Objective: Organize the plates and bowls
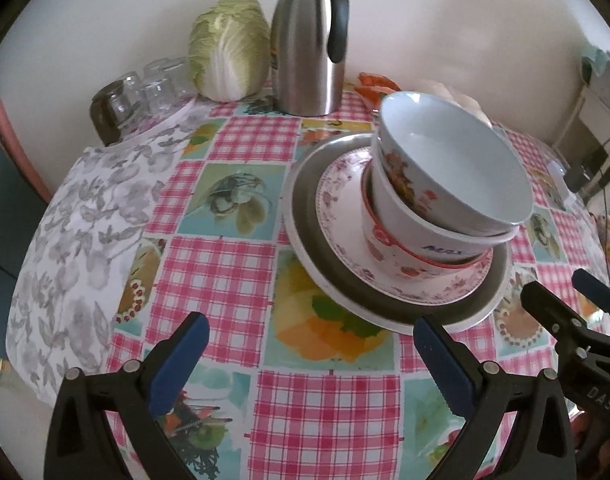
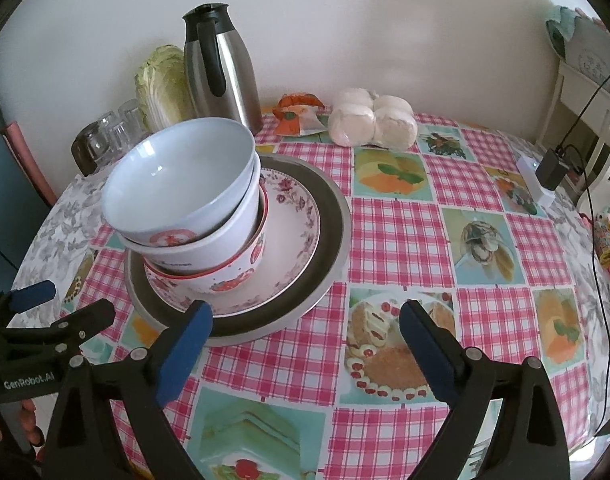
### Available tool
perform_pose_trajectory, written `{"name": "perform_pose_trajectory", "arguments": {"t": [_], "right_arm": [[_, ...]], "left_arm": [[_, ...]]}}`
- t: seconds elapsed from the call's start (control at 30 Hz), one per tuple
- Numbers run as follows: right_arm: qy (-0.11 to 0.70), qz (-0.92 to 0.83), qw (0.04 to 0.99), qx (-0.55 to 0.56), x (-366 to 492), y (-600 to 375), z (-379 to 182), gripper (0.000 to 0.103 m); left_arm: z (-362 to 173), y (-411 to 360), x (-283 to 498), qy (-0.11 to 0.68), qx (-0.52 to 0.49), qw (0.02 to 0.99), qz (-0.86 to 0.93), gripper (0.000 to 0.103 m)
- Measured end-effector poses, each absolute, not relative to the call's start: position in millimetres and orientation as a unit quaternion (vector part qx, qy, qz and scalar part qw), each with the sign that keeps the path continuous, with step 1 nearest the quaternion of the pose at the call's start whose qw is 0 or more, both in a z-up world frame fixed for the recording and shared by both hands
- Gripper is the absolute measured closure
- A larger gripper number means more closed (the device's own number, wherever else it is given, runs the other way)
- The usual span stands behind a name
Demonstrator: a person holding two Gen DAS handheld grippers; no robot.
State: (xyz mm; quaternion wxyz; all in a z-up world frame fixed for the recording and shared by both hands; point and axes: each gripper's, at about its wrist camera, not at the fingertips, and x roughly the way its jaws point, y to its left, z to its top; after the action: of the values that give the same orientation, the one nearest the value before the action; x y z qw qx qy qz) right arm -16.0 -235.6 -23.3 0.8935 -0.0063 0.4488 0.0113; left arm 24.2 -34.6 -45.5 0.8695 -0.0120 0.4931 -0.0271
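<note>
A stack of dishes stands on the checked tablecloth. A large metal plate (image 1: 305,216) (image 2: 333,216) carries a floral plate (image 1: 341,208) (image 2: 293,216). Three nested bowls sit on that, and the top white bowl (image 1: 453,160) (image 2: 177,184) leans to one side. My left gripper (image 1: 310,322) is open and empty, in front of the stack's near rim; it also shows as the left gripper (image 2: 80,296). My right gripper (image 2: 305,308) is open and holds nothing. Its left finger (image 2: 185,344) overlaps the metal plate's near rim in its own view. It shows again as the right gripper (image 1: 555,280).
At the back against the wall stand a steel thermos jug (image 1: 309,48) (image 2: 221,76), a cabbage (image 1: 229,52), and several upturned glasses (image 1: 145,88). A bag of white buns (image 2: 373,120) and a snack packet (image 2: 297,114) lie behind the stack. A charger with cable (image 2: 549,168) sits at the right edge.
</note>
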Motion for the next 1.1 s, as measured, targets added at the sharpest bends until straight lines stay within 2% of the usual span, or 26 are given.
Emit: {"name": "perform_pose_trajectory", "arguments": {"t": [0.5, 1.1], "right_arm": [[0.462, 0.002, 0.887, -0.013, -15, -236, -31, 0.008], [0.471, -0.004, 0.882, -0.038, -12, -225, -38, 0.008]], "left_arm": [[-59, -29, 26, 0.501, 0.032, 0.864, -0.017, 0.000], [-68, -8, 27, 0.499, -0.005, 0.866, -0.022, 0.000]]}}
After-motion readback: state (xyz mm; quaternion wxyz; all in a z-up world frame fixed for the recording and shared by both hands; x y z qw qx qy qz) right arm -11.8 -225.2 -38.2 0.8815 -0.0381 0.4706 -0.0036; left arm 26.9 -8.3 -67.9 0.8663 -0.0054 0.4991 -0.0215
